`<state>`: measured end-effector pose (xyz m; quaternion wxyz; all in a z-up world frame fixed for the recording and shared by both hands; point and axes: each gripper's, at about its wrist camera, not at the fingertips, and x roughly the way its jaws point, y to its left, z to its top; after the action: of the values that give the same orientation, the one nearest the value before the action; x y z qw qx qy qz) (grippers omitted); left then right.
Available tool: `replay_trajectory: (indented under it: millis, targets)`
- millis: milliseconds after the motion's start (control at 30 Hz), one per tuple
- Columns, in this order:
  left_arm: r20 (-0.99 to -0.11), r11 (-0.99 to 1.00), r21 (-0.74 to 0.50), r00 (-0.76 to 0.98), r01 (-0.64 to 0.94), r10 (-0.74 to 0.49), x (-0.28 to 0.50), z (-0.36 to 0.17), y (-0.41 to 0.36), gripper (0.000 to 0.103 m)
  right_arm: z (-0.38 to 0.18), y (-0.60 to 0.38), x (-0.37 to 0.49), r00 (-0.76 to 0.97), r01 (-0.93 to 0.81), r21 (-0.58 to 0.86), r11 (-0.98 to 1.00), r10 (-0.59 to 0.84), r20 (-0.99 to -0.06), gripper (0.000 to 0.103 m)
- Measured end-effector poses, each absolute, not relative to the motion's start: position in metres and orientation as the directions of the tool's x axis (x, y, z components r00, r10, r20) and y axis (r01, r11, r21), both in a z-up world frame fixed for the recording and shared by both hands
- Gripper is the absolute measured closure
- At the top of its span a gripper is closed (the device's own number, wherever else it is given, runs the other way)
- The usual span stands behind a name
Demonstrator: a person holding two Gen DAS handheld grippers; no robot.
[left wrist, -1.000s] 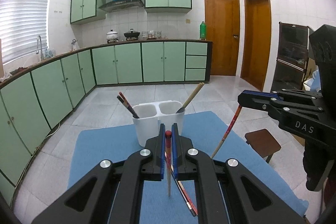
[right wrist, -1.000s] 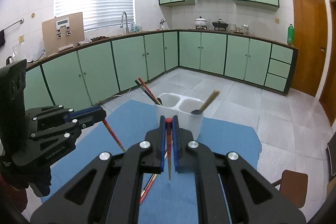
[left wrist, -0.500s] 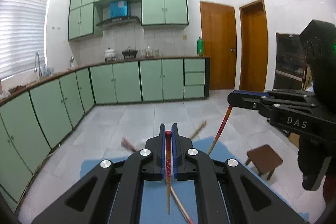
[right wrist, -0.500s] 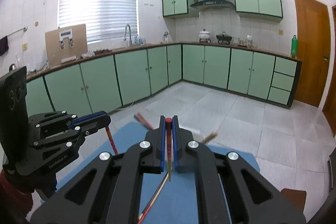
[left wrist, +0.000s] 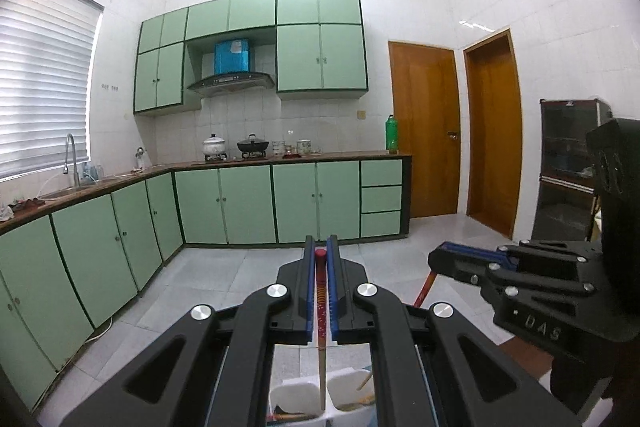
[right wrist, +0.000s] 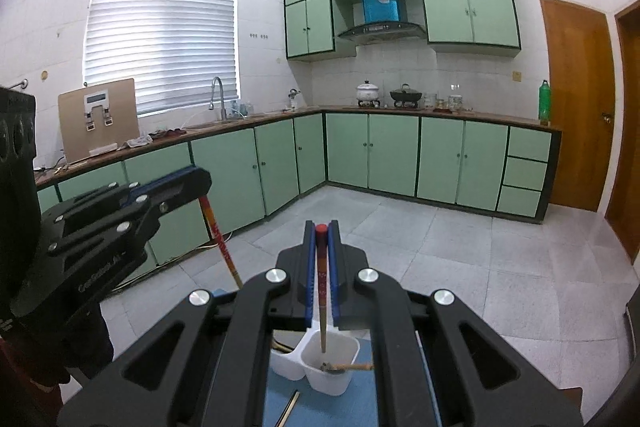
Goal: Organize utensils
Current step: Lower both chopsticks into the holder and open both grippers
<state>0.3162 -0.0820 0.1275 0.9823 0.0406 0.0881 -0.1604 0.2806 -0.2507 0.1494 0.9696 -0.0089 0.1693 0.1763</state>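
Note:
My left gripper (left wrist: 320, 251) is shut on a red-topped chopstick (left wrist: 320, 311) that hangs straight down over the white two-cup holder (left wrist: 286, 401). My right gripper (right wrist: 321, 227) is shut on a matching chopstick (right wrist: 322, 307), its tip over the right cup of the holder (right wrist: 332, 361). A wooden-handled utensil (right wrist: 352, 367) lies in that cup. Each gripper shows in the other's view: the right one (left wrist: 440, 259), the left one (right wrist: 200, 179), with its chopstick (right wrist: 220, 243) slanting down.
The holder stands on a blue mat (right wrist: 328, 407) with a loose chopstick (right wrist: 290, 407) lying on it. Green kitchen cabinets (left wrist: 248, 203) line the far walls. Two wooden doors (left wrist: 424, 135) stand at the right. A dark cabinet (left wrist: 568, 167) is behind the right gripper.
Both grippers rose and now look down over the holder, which slid to the bottom of both views. Each still holds its chopstick.

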Motion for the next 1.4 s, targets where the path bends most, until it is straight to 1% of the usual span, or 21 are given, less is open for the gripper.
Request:
replay_trajectory:
  millis: [200,367,433,500,567,600,633,667,733,767,800,833,867,933,967,1033,1067,1133,1233,1333,1400]
  targets:
    - [-0.256,0.953,0.042,0.925,0.301,-0.281,0.352,0.089,-0.084,0.098,0.112,-0.244,0.31,0.869,-0.324,0.027,0.946,0.309,-0.386,0.098]
    - [-0.348,0.956,0.029,0.899,0.292,-0.265,0.374,0.053,-0.081,0.097,0.09,-0.236,0.32,0.846,-0.335,0.036,0.942,0.317,-0.428,0.098]
    - [-0.373,0.956,0.023,0.89,0.292,-0.262,0.378,0.044,-0.08,0.097,0.082,-0.233,0.321,0.84,-0.333,0.032,0.942,0.311,-0.445,0.097]
    - [-0.389,0.957,0.022,0.884,0.289,-0.258,0.379,0.038,-0.078,0.095,0.077,-0.231,0.322,0.836,-0.331,0.029,0.943,0.308,-0.455,0.097]
    - [-0.395,0.958,0.025,0.884,0.284,-0.251,0.377,0.037,-0.075,0.09,0.075,-0.23,0.32,0.836,-0.325,0.032,0.945,0.303,-0.457,0.096]
    - [-0.396,0.959,0.024,0.884,0.283,-0.25,0.375,0.037,-0.074,0.087,0.075,-0.231,0.32,0.838,-0.322,0.034,0.946,0.301,-0.456,0.093]
    - [-0.395,0.959,0.023,0.884,0.283,-0.251,0.374,0.038,-0.073,0.084,0.075,-0.231,0.317,0.84,-0.319,0.036,0.947,0.3,-0.452,0.086]
    - [-0.394,0.959,0.022,0.884,0.282,-0.251,0.372,0.04,-0.072,0.083,0.076,-0.232,0.315,0.844,-0.315,0.037,0.948,0.297,-0.447,0.082]
    - [-0.391,0.96,0.024,0.886,0.28,-0.249,0.368,0.045,-0.07,0.073,0.081,-0.233,0.31,0.855,-0.303,0.037,0.952,0.289,-0.431,0.072]
    - [-0.386,0.96,0.025,0.888,0.28,-0.249,0.363,0.048,-0.069,0.071,0.083,-0.234,0.306,0.86,-0.298,0.036,0.954,0.285,-0.423,0.07]
    - [-0.38,0.96,0.025,0.891,0.279,-0.249,0.358,0.05,-0.067,0.066,0.085,-0.236,0.303,0.865,-0.293,0.035,0.956,0.28,-0.416,0.065]
    - [-0.376,0.961,0.025,0.893,0.277,-0.248,0.356,0.053,-0.066,0.061,0.089,-0.238,0.296,0.873,-0.287,0.03,0.957,0.275,-0.404,0.062]
    - [-0.371,0.961,0.026,0.896,0.274,-0.246,0.35,0.055,-0.065,0.059,0.09,-0.24,0.29,0.878,-0.283,0.024,0.959,0.269,-0.396,0.061]
    - [-0.359,0.961,0.023,0.9,0.274,-0.248,0.34,0.06,-0.063,0.054,0.094,-0.244,0.279,0.89,-0.265,0.006,0.964,0.247,-0.382,0.049]
    - [-0.353,0.962,0.021,0.902,0.272,-0.247,0.333,0.062,-0.061,0.052,0.095,-0.246,0.271,0.897,-0.257,-0.001,0.966,0.238,-0.372,0.047]
    - [-0.342,0.962,0.02,0.906,0.272,-0.249,0.317,0.065,-0.058,0.045,0.095,-0.25,0.255,0.905,-0.248,-0.011,0.969,0.227,-0.36,0.037]
    - [-0.339,0.962,0.02,0.907,0.273,-0.251,0.312,0.066,-0.057,0.044,0.094,-0.251,0.246,0.908,-0.244,-0.018,0.969,0.222,-0.355,0.035]
    - [-0.339,0.962,0.024,0.907,0.273,-0.249,0.294,0.064,-0.054,0.041,0.09,-0.253,0.23,0.912,-0.239,-0.029,0.97,0.215,-0.35,0.025]
    - [-0.341,0.962,0.024,0.907,0.27,-0.246,0.27,0.055,-0.05,0.037,0.08,-0.255,0.205,0.916,-0.234,-0.033,0.972,0.209,-0.343,0.017]
    - [-0.362,0.963,0.012,0.899,0.269,-0.246,0.247,0.038,-0.045,0.035,0.065,-0.259,0.181,0.91,-0.235,-0.001,0.972,0.22,-0.351,0.013]
    - [-0.385,0.966,0.003,0.892,0.26,-0.239,0.232,0.023,-0.041,0.034,0.051,-0.262,0.167,0.901,-0.237,0.035,0.971,0.233,-0.365,0.012]
